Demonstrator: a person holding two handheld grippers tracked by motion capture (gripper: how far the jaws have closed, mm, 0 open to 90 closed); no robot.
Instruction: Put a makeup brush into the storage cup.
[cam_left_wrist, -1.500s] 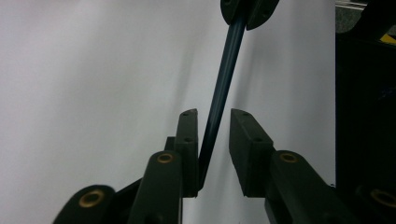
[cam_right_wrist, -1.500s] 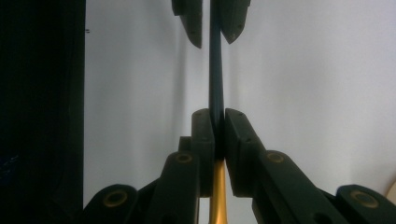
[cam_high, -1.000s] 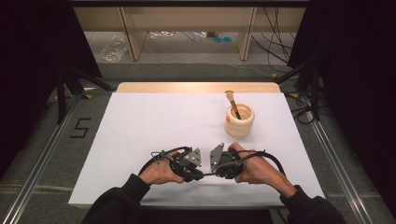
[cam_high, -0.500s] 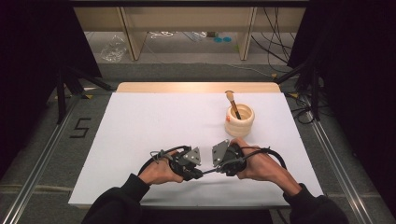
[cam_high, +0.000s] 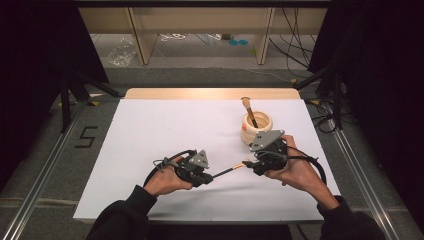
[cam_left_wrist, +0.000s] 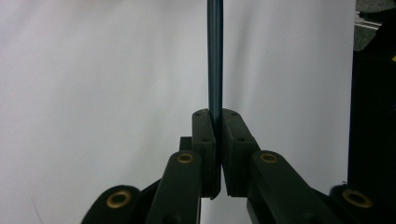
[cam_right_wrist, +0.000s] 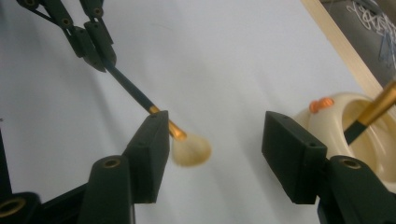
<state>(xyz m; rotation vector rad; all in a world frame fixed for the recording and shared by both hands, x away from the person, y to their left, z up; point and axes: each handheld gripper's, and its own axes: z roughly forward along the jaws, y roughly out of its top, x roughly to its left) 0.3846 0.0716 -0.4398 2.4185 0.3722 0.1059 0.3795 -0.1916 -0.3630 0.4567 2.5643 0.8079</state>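
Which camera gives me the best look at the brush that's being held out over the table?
The right gripper view: there the brush shows its dark handle, gold collar and pale bristle head, with the left gripper shut on the handle's far end. The left gripper view shows a stretch of the handle; the high view shows the brush small and thin.

- In the high view, the white table (cam_high: 165, 135) is evenly bright; surroundings from 9 to 3 o'clock lie dark.
- In the right gripper view, the brush head (cam_right_wrist: 190, 150) is motion-blurred.
- Soft shadows fall toward 6 o'clock.
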